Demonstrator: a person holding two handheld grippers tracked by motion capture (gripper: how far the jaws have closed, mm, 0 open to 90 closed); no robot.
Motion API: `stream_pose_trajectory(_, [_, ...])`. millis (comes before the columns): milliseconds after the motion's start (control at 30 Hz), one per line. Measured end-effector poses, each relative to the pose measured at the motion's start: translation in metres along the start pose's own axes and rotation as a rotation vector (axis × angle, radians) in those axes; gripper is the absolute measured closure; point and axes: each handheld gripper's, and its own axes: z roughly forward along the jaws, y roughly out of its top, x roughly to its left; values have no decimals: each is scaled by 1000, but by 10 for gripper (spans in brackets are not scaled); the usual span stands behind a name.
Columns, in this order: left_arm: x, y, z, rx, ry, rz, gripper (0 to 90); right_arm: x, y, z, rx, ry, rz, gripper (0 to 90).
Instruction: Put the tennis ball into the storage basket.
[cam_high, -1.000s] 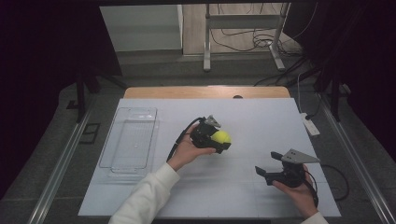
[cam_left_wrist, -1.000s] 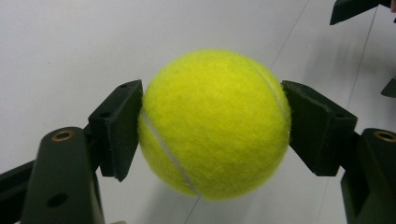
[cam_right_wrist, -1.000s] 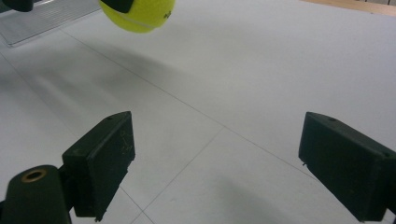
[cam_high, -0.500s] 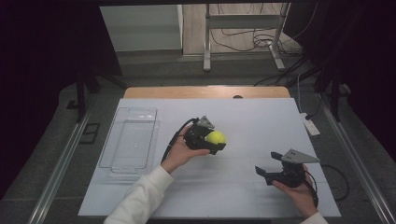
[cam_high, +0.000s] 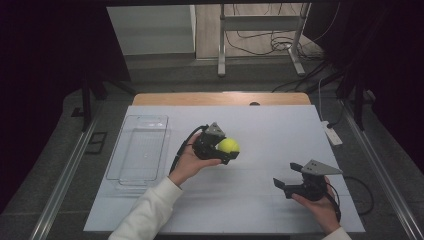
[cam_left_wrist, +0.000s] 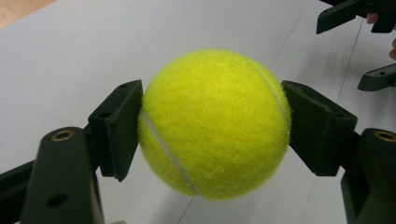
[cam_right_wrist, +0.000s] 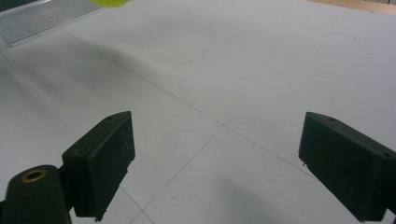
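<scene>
A yellow tennis ball (cam_high: 228, 145) (cam_left_wrist: 212, 123) is held off the white table (cam_high: 280, 130) near its middle, with my left gripper (cam_high: 231, 151) (cam_left_wrist: 212, 126) shut on it, both black pads pressed against its sides. My right gripper (cam_high: 286, 182) (cam_right_wrist: 215, 154) rests low at the front right, jaws wide open with nothing between them. In the right gripper view the ball (cam_right_wrist: 112, 2) peeks in at the top edge. In the left gripper view the right gripper's jaws (cam_left_wrist: 357, 42) show at the upper right.
A clear plastic tray (cam_high: 137, 150) (cam_right_wrist: 42, 16) lies on the left side of the table. A white power strip (cam_high: 332, 134) sits at the table's right edge. A strip of bare wood (cam_high: 220, 98) runs along the far edge.
My left hand has drifted a little to the left and toward the person with the ball. The right gripper has stayed where it was.
</scene>
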Motion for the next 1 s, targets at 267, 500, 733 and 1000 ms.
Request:
stream_pose_trajectory(267, [3, 1, -8, -22, 4, -7, 265, 0, 0, 0, 1, 0, -1, 110])
stream_pose_trajectory(500, [1, 3, -14, -41, 8, -5, 265, -1, 0, 0, 1, -1, 1, 110])
stream_pose_trajectory(733, [3, 4, -20, -62, 16, -9, 265, -1, 0, 0, 1, -1, -1, 110])
stream_pose_trajectory(1000, [7, 4, -29, -87, 33, -21, 265, -1, 0, 0, 2, -1, -2, 110])
